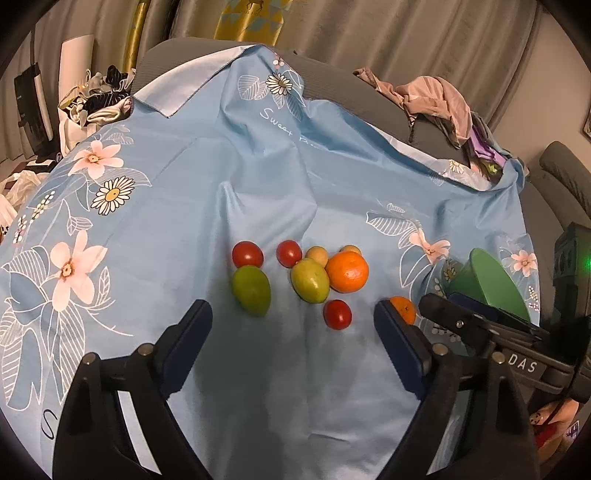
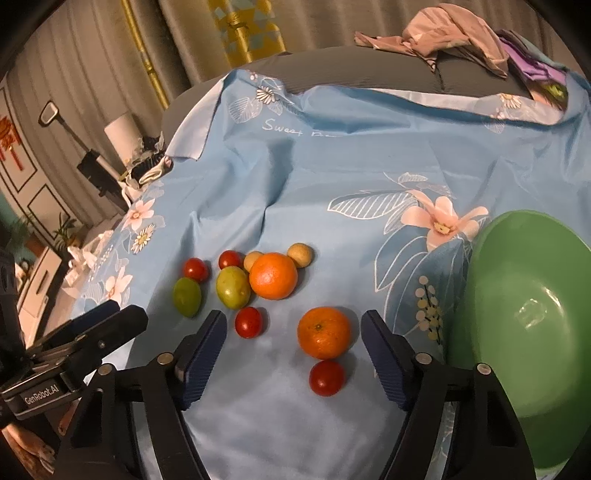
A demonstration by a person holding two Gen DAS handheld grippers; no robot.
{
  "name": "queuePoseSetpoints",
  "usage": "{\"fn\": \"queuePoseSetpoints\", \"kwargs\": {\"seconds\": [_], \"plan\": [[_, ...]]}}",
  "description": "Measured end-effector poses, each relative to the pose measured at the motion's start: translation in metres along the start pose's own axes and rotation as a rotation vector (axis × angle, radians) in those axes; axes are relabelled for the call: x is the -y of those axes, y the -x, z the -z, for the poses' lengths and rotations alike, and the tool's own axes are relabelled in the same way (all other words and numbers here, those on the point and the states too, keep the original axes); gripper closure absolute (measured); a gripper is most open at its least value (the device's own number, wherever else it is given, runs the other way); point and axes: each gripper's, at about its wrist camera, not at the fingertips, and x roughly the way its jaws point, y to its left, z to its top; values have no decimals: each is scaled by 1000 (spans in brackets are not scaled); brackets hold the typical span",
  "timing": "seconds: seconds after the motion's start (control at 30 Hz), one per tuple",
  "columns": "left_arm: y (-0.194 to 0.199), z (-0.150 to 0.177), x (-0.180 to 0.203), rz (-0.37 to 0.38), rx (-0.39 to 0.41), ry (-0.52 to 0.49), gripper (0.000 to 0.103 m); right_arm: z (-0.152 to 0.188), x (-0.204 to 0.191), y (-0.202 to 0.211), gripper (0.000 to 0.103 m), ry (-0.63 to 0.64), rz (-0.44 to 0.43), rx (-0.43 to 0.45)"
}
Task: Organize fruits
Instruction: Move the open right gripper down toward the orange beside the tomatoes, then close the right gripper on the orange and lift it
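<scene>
- Left wrist view: left gripper [image 1: 293,325] has fingers spread wide, holding nothing, hovering over the cloth [image 1: 258,177] just short of the fruit cluster.
- Cluster mid-cloth: big orange [image 1: 347,272] touching a green fruit [image 1: 309,280], a second green one [image 1: 252,290] apart to the left, tomatoes [image 1: 248,254] round them, two small tan fruits behind.
- Handling, my guess — tomatoes are soft-skinned and smooth, so a gentle pinch across the widest part; green ones look firm, egg-shaped, best taken across the short axis.
- Right wrist view: right gripper [image 2: 293,338] also spread, empty, w/ a second orange [image 2: 324,332] lying between its fingers, not touched.
- Orange prob. light, firm, dimpled skin — decent grip at the equator; round, so it may roll on slack cloth.
- A tomato [image 2: 327,377] sits just in front of that orange, nearly touching — could get nudged.
- Bowl [image 2: 524,332] empty, tilted, just right of the right finger; path to it looks open.
- Cloth wrinkled; clothes pile [image 2: 443,29] far back, no bother.
</scene>
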Motion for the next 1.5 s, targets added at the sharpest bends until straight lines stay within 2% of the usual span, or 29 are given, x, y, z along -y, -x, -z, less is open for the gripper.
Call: {"fn": "queuePoseSetpoints", "kwargs": {"seconds": [0.27, 0.37, 0.47, 0.67, 0.77, 0.93, 1.07, 1.37, 1.5], "plan": [[-3, 0, -5, 15, -15, 18, 22, -1, 3, -4, 31, -33, -41, -19], [-10, 0, -7, 5, -39, 25, 25, -1, 3, -6, 41, -44, -56, -27], [-16, -1, -7, 5, -58, 28, 33, -3, 7, -6, 42, -73, -76, -33], [-32, -22, 7, 100, -120, -12, 36, 0, 5, -15, 42, -75, -22, -81], [-49, -37, 15, 127, -160, 1, 38, 1, 3, -21, 42, -59, 17, -95], [-83, -53, 39, 78, -218, -72, 42, 3, 6, -33, 42, -41, 107, -125], [-107, -51, 44, 109, -287, -89, 42, 4, 11, -40, 42, -40, 123, -148], [-119, -49, 44, 17, -260, -158, 42, 7, 13, -53, 42, -29, 152, -181], [-119, -49, 42, 15, -252, -164, 40, 9, 12, -55, 42, -32, 151, -185]]}}
